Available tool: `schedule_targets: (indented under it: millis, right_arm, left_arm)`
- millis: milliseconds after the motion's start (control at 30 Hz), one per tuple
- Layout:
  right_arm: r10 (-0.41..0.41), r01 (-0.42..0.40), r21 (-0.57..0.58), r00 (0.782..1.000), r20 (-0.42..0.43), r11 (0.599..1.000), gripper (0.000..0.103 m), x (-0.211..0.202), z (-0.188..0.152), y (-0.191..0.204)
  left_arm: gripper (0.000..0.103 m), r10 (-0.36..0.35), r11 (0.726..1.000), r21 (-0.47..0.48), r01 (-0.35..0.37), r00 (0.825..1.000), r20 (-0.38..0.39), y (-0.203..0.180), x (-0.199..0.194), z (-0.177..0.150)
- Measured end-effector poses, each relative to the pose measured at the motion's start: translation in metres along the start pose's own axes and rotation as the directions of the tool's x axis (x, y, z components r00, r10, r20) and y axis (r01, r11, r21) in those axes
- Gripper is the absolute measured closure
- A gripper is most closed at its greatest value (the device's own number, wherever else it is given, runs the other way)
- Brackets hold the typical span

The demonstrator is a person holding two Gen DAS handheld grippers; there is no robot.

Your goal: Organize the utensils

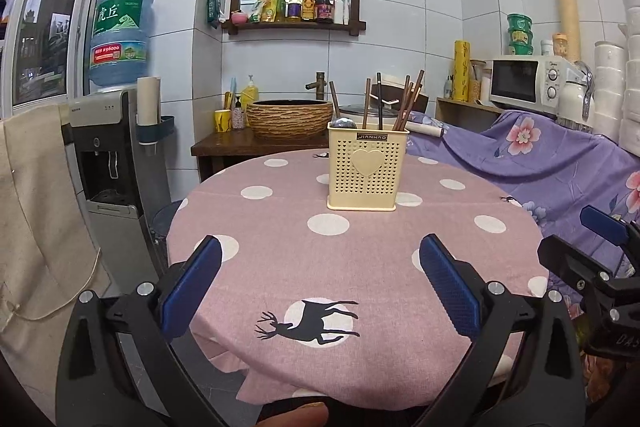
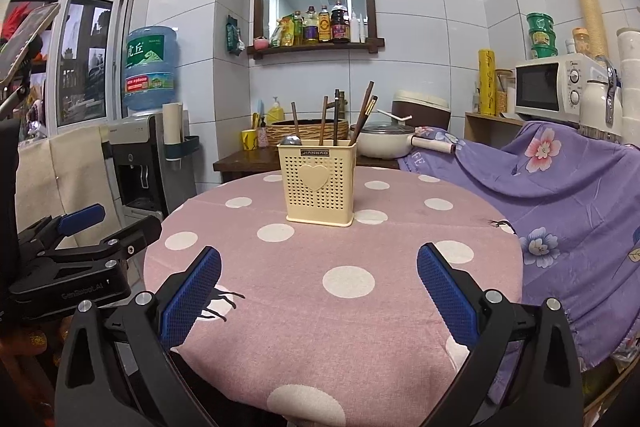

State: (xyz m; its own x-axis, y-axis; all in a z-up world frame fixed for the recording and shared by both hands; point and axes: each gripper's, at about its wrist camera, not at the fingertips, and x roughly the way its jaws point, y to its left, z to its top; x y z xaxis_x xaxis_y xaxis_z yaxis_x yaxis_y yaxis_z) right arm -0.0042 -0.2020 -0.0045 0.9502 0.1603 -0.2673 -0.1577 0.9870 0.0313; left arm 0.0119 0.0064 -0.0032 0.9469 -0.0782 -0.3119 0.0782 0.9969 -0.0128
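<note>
Hovering wide open and empty, left gripper (image 1: pixel 320 287) and right gripper (image 2: pixel 319 287). Chopsticks (image 2: pixel 366 111) upright in holder (image 2: pixel 319 183) mid-table: light, stiff, probably slippery; pinch near tops.

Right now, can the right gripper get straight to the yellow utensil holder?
Probably yes. The right gripper is open, and only bare tablecloth lies between it and the utensil holder.
</note>
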Motion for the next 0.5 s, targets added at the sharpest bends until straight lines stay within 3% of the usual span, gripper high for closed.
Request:
schedule_targets:
  millis: [500]
  right_arm:
    - [0.013,-0.013,-0.004,1.0,0.0,1.0,0.006,-0.0029,-0.0015,0.0023]
  left_arm:
    - [0.006,0.002,1.0,-0.018,-0.002,1.0,-0.008,0.0044,0.0019,0.002]
